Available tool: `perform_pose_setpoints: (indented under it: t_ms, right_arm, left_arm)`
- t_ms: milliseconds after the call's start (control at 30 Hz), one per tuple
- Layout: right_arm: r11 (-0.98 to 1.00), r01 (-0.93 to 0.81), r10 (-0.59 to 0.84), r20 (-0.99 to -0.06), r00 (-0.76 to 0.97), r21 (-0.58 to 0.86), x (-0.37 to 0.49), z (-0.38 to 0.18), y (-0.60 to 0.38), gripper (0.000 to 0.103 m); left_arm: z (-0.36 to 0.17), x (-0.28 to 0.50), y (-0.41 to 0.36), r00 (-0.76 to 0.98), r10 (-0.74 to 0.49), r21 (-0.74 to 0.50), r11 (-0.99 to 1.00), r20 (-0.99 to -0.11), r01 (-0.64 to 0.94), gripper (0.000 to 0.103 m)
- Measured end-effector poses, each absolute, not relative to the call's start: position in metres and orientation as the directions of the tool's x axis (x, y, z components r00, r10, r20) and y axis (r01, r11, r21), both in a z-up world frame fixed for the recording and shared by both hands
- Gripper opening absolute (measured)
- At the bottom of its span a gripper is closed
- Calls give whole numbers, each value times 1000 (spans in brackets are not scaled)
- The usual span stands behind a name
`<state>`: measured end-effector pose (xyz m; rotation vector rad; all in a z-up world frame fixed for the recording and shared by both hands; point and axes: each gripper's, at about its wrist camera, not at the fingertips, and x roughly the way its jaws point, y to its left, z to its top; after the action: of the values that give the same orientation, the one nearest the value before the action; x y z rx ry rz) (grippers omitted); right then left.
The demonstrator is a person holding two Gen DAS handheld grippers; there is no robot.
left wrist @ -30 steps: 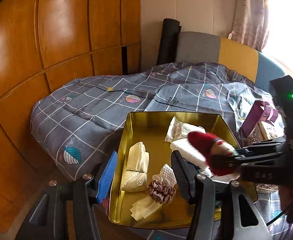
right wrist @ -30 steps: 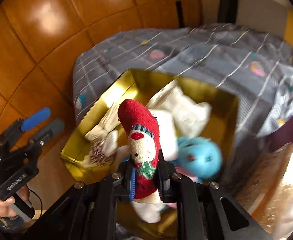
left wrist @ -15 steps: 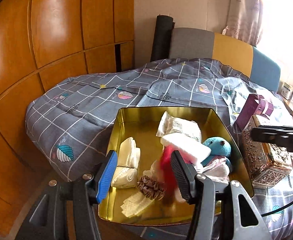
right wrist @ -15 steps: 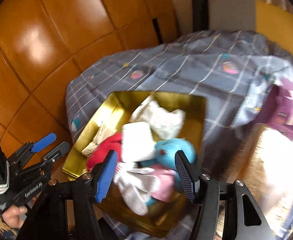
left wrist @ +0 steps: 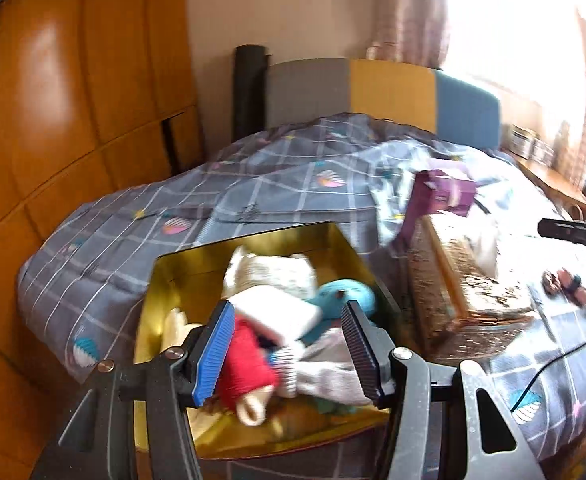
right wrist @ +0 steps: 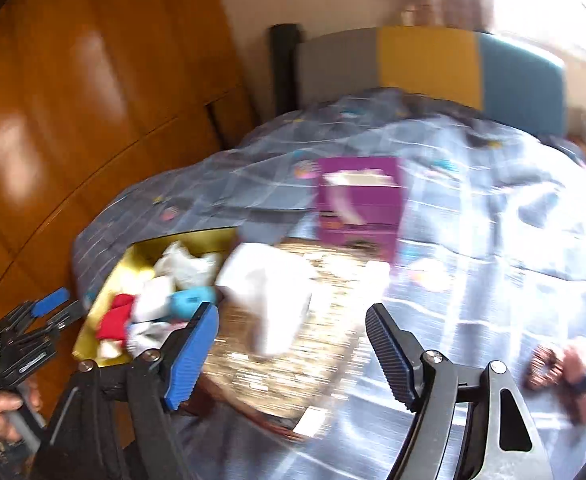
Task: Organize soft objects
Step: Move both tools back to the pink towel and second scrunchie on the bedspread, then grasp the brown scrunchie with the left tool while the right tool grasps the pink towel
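Observation:
A gold tin on the bed holds a red Christmas sock, a folded white cloth, a blue plush toy and pale cloths. My left gripper hovers open over the tin's near side, nothing pressed between its pads. My right gripper is to the right of the tin, above an ornate gold box with a white cloth on it. Its jaws are opening with nothing between them. The sock shows in the tin at left.
A purple box stands behind the ornate box. Scrunchies lie on the grey checked quilt at the right. Wooden wardrobe doors line the left side; a padded headboard closes the far end.
My right gripper let go of the red sock, which now lies in the tin, and swung right over the ornate box. The left gripper shifted right, still open.

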<state>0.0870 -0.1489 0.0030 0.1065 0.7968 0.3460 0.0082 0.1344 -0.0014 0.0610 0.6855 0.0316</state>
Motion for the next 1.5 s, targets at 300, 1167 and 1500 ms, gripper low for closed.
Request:
perform_pose_setpoints:
  t_ms: [300,1167,1500]
  right_arm:
    - [982,28,113,-704,701,185,88,-12,-262,81]
    - [656,631,-133,-759,637,415,67,-77,-487,89]
    - [594,632,-32,-770,637,498,66,-91,-496,90]
  left_arm:
    - [15,11,74,791,-48,115,982,-611,149,56]
    - [-22,84,-227,445,-440,-33,738,-780,674,56]
    - [-102,124,-322,278,-395,-50,646,-875,761,72]
